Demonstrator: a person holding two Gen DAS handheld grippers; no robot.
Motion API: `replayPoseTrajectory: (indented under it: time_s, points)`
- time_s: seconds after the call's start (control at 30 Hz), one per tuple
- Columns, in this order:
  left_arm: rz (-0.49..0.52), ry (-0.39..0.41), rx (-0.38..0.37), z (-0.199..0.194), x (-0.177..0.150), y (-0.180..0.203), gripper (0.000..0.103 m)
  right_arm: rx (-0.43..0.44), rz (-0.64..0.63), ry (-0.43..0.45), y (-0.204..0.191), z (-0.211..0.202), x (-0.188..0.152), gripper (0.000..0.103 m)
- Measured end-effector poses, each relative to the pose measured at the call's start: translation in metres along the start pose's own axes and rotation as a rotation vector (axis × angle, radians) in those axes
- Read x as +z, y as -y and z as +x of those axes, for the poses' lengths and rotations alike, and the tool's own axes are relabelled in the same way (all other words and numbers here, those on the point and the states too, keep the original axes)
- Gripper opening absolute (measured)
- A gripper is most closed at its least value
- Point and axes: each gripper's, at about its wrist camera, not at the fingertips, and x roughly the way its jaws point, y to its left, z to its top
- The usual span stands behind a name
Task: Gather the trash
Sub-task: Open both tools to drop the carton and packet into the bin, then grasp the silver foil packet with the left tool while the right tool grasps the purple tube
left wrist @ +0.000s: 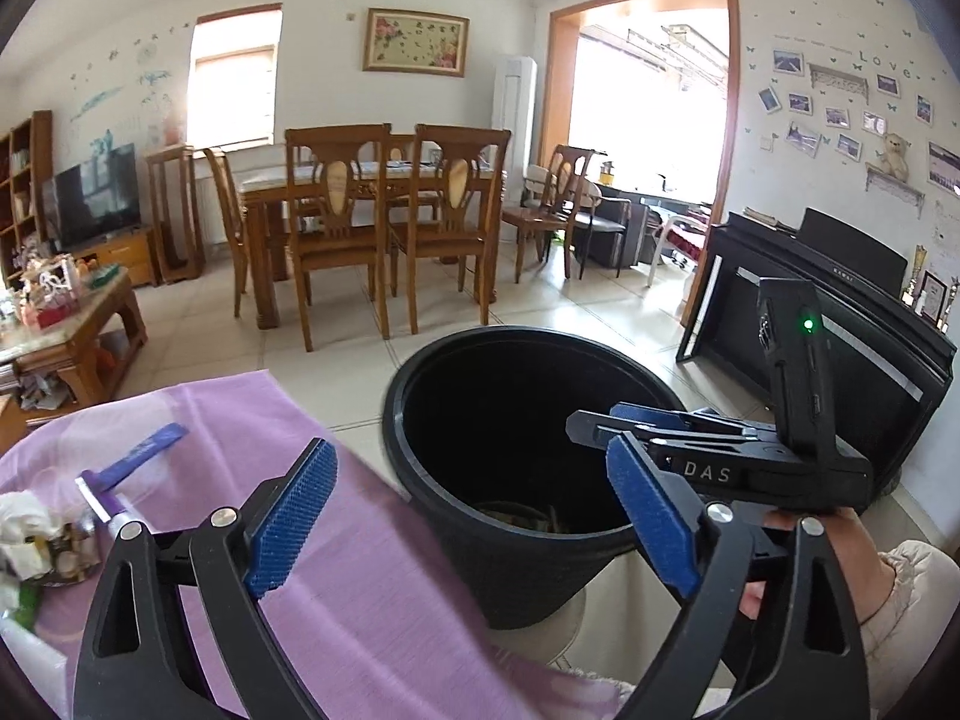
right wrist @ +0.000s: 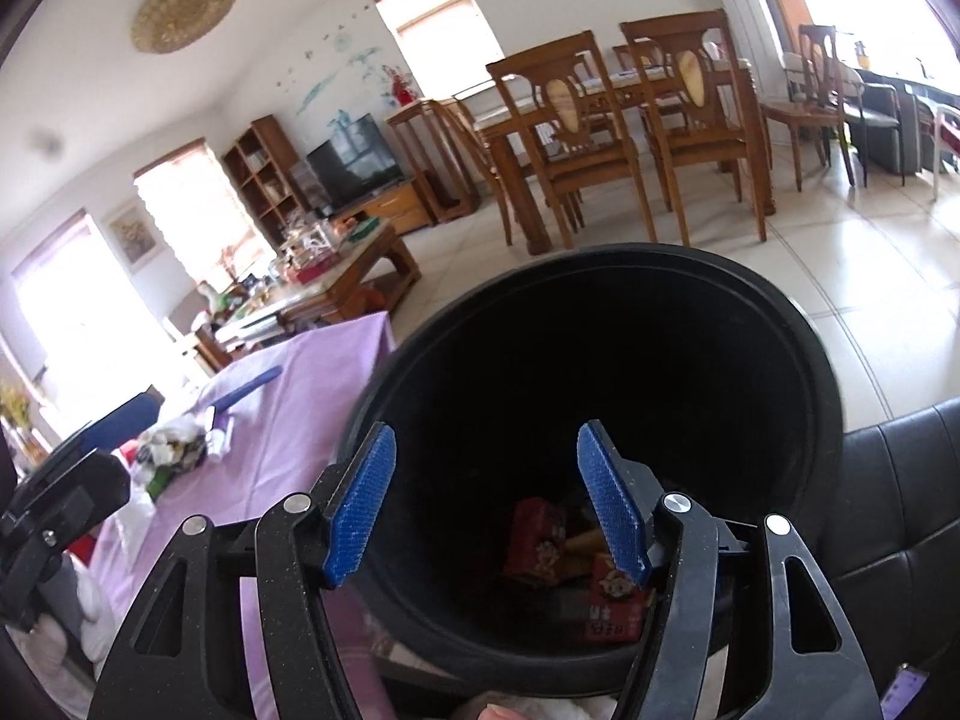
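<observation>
A black trash bin [left wrist: 420,420] stands beside a table under a purple cloth [left wrist: 360,570]. My left gripper [left wrist: 471,453] is open and empty, its blue pads spread in front of the bin, by the cloth's edge. My right gripper [right wrist: 487,438] is open too, held over the bin's mouth [right wrist: 660,258] with nothing between its pads; the left wrist view shows it from the side [left wrist: 600,420]. Red packets [right wrist: 534,540] lie at the bin's bottom. A heap of crumpled paper and wrappers [left wrist: 36,540] [right wrist: 174,450] and a blue strip [left wrist: 144,456] rest on the cloth.
A person's hand [left wrist: 840,558] holds the right gripper. A black piano [left wrist: 840,324] stands right of the bin, and black leather seating [right wrist: 900,480] is close by. A cluttered coffee table [left wrist: 78,324] and a dining table with chairs [left wrist: 372,210] stand further off on tiled floor.
</observation>
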Motion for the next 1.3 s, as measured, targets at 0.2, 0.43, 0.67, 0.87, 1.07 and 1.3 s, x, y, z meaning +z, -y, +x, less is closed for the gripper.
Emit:
replayPoseTrajectory:
  time_s: [0.2, 0.43, 0.67, 0.87, 1.07, 1.3]
  points:
    - [-0.076, -0.010, 0.099, -0.040, -0.029, -0.060, 0.091, 0.068, -0.085, -0.022, -0.064, 0.018, 0.002, 0.065]
    - [-0.241, -0.001, 0.326, -0.102, -0.070, -0.161, 0.091, 0.159, -0.190, -0.082, -0.155, 0.054, -0.012, 0.067]
    - [-0.444, -0.008, 0.455, -0.140, -0.103, -0.249, 0.091, 0.205, -0.311, -0.149, -0.244, 0.102, -0.029, 0.067]
    - [-0.526, -0.080, 0.420, -0.129, -0.121, -0.286, 0.091, 0.144, -0.428, -0.211, -0.299, 0.159, -0.035, 0.064]
    - [-0.558, -0.111, 0.336, -0.128, -0.134, -0.289, 0.080, 0.067, -0.483, -0.258, -0.320, 0.214, -0.030, 0.044]
    - [-0.521, -0.179, 0.264, -0.114, -0.134, -0.286, 0.049, 0.042, -0.493, -0.315, -0.331, 0.256, -0.034, 0.031]
